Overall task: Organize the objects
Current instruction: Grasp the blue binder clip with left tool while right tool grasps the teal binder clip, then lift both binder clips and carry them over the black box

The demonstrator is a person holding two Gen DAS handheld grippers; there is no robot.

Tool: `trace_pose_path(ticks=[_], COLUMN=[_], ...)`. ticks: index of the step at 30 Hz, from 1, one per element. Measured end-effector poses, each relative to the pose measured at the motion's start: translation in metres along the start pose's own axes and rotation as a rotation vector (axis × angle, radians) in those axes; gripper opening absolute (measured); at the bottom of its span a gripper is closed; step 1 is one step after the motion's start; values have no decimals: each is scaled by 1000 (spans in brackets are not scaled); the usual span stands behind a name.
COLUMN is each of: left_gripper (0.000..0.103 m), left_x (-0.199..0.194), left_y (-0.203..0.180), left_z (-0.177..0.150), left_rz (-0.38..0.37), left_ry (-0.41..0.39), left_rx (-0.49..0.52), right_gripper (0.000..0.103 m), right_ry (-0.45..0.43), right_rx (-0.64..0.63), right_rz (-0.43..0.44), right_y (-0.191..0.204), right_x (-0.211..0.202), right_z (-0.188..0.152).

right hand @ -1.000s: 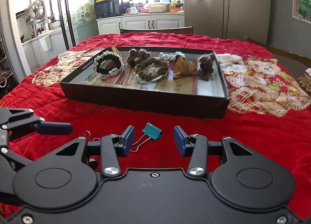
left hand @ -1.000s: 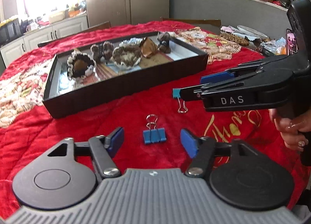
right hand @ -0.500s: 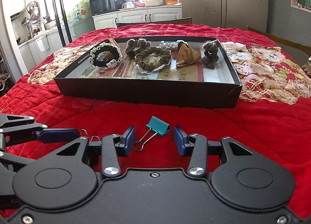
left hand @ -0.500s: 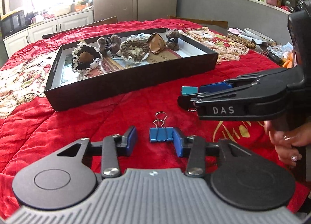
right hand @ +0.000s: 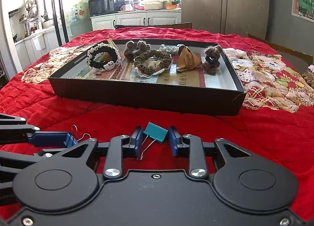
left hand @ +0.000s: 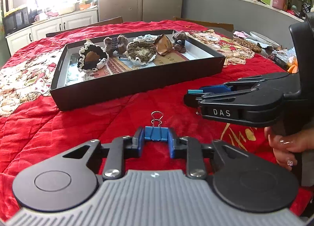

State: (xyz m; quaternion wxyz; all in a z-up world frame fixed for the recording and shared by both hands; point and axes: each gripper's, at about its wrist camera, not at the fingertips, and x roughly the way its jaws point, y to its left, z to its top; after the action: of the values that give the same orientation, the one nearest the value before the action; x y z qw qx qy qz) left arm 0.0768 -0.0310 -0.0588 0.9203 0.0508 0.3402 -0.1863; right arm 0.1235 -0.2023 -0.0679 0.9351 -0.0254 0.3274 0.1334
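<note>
Binder clips sit one in each gripper's jaws, and the black tray lies straight ahead of both, past the fingertips across the red cloth.

The blue binder clip lies crosswise between the left gripper fingers, its wide body spanning the gap from pad to pad and its wire loops pointing forward, away from the jaws toward the tray. These jaws have just been closing and now pinch the clip by its two ends.

The teal binder clip sits between the right gripper fingers, tilted, its body near the fingertips and its wire handles trailing back and left toward the gripper body. These jaws have also just been closing; the pads appear to press its sides.

The right gripper looks slightly nearer the tray's front wall, judging by each view, so its carry forward should be the shorter one.
</note>
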Motion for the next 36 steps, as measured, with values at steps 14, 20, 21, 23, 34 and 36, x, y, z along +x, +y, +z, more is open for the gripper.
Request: trace_pose_path(ticks=[14, 20, 21, 23, 34, 36], left_gripper=[28, 27, 27, 27, 28, 28], left_x=[-3, -10, -11, -15, -31, -33], left_y=[2, 3, 3, 4, 16, 18], left_z=[2, 6, 7, 10, 36, 41], left_rz=[-13, -18, -18, -19, 5, 15], left_ry=[3, -15, -19, -30, -106, -120], left_rx=[-9, -11, -13, -14, -37, -35], right_gripper=[27, 27, 27, 27, 27, 27], right_ry=[-5, -31, -38, -52, -106, -115], right_rx=[-22, -27, -30, -34, -58, -60], right_rz=[36, 56, 59, 63, 73, 72], right_y=[-1, 0, 0, 1, 4, 4], right_x=[-13, -27, -30, -35, -52, -53], right_z=[0, 6, 8, 11, 32, 35])
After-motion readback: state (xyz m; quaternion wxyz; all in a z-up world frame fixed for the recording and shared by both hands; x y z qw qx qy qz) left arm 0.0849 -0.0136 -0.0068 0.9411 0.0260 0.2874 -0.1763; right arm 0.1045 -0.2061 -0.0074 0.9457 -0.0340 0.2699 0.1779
